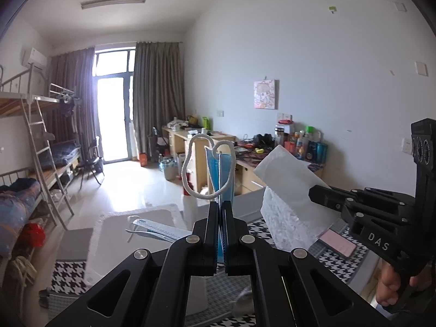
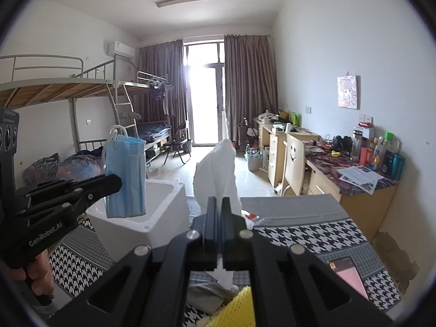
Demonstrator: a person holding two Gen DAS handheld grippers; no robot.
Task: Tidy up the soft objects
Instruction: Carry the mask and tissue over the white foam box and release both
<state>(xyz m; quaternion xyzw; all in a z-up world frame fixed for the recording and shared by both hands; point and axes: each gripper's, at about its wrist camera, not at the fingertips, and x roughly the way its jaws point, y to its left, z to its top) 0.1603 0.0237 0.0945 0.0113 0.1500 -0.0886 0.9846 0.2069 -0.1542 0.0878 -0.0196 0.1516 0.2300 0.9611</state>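
Observation:
My left gripper (image 1: 219, 204) is shut on a folded blue face mask (image 1: 218, 174) with white ear loops, held upright in the air. The mask also shows in the right wrist view (image 2: 125, 174), hanging over a white foam box (image 2: 152, 212). My right gripper (image 2: 219, 201) is shut on a white tissue sheet (image 2: 218, 174), held up above the table. The tissue also shows in the left wrist view (image 1: 288, 190), with the right gripper's fingers (image 1: 327, 193) clamped on it.
The table has a houndstooth cloth (image 2: 313, 234). A pink phone (image 2: 351, 278) lies at its right. A yellow sponge-like thing (image 2: 237, 310) and grey cloth (image 2: 207, 294) lie below my right gripper. Another mask (image 1: 155, 226) lies in the foam box (image 1: 114, 234). Desks line the right wall.

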